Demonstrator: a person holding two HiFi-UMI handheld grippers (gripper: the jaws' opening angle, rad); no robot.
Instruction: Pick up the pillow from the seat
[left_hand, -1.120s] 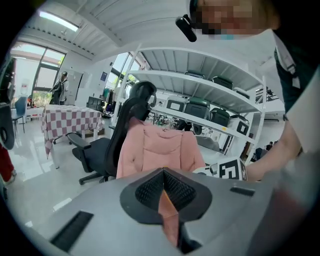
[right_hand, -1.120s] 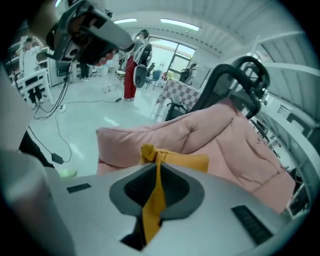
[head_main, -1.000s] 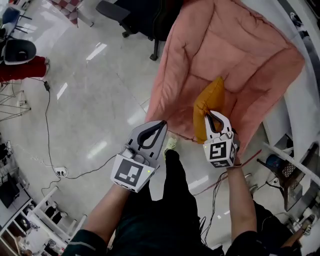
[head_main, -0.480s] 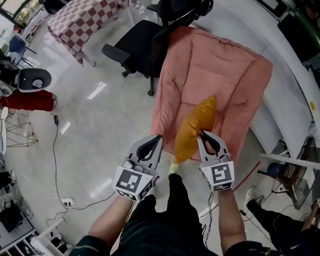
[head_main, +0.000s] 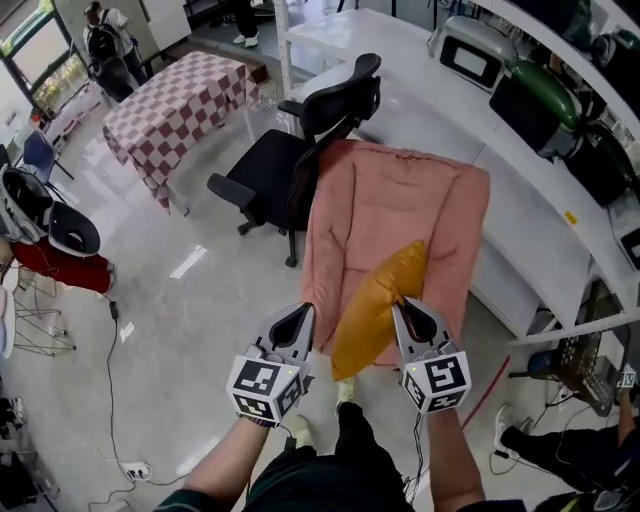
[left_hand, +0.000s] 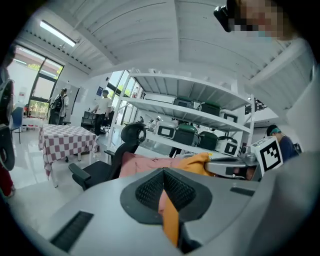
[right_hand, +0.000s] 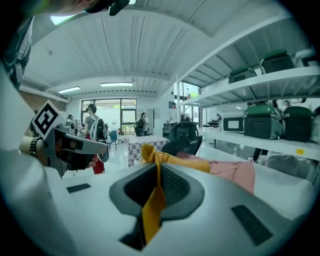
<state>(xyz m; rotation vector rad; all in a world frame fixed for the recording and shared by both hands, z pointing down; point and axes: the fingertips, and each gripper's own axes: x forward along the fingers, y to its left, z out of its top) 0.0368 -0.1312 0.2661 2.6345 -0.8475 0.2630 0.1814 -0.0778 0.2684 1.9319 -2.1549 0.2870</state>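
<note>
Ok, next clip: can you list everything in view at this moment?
pillow: one, yellow, hanging above the seat
seat: one, pink, padded, against the counter
office chair: one, black, beside the seat
table: one, red-and-white checked cloth, far left
counter: one, white, along the right
appliances: several, green, black and white, on shelves over the counter
people: at least two, far end by the windows
left gripper: one, grey, shut, empty, left of the pillow
right gripper: one, grey, shut on the pillow's edge

Office chair (head_main: 290, 150) left of seat (head_main: 400, 200); pillow (head_main: 375, 310) before seat; counter (head_main: 400, 60) behind, right
</note>
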